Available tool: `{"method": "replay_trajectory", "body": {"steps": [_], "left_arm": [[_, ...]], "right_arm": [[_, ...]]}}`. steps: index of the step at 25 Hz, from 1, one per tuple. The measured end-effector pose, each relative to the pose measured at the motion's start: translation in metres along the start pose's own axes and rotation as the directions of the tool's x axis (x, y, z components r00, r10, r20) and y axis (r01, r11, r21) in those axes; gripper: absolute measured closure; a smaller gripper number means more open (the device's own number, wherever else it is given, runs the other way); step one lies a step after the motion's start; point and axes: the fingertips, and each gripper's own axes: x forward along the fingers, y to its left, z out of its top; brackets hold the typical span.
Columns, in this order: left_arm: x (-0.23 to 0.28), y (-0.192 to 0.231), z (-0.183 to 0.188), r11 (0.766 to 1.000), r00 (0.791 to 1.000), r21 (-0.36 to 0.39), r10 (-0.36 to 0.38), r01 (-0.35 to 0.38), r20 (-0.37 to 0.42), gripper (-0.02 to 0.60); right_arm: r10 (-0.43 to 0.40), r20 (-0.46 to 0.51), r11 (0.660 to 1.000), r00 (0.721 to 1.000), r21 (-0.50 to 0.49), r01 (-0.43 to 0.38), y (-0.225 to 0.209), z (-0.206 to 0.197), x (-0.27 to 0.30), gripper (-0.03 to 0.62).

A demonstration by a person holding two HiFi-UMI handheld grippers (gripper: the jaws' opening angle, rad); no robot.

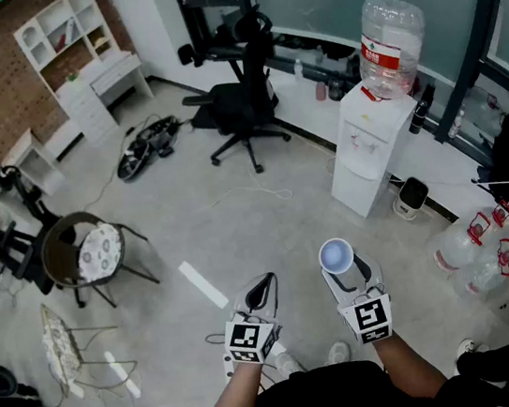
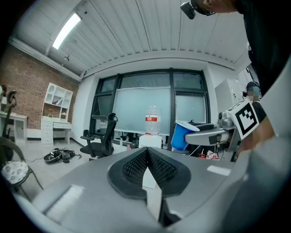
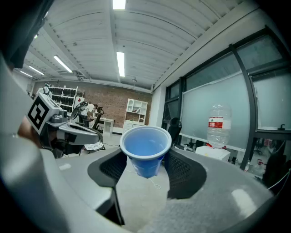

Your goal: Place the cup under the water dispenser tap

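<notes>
The right gripper (image 1: 350, 276) clamps an upright blue cup (image 1: 336, 255). The left gripper (image 1: 265, 289) is closed, empty. The dispenser (image 1: 371, 142) stands well apart.

The water dispenser (image 1: 371, 123) stands too small — in every view — to show its tap.

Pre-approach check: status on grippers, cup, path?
Right gripper shut on cup, cup upright. Left gripper shut, empty. Dispenser ahead, not yet reached; cable on floor short of it.
</notes>
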Motion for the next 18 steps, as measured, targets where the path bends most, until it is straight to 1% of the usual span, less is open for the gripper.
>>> {"method": "replay_trajectory", "body": {"steps": [12, 18], "left_arm": [[-0.004, 0.012, -0.004, 1.000, 1.000, 0.000, -0.007, 0.007, -0.004, 0.565], [-0.013, 0.029, -0.007, 1.000, 1.000, 0.001, -0.021, 0.021, -0.004, 0.565]], "right_arm": [[0.005, -0.004, 1.000, 1.000, -0.001, -0.005, 0.013, 0.001, 0.010, 0.329], [0.009, 0.012, 0.999, 1.000, 0.040, -0.010, 0.029, 0.004, 0.020, 0.326]]}}
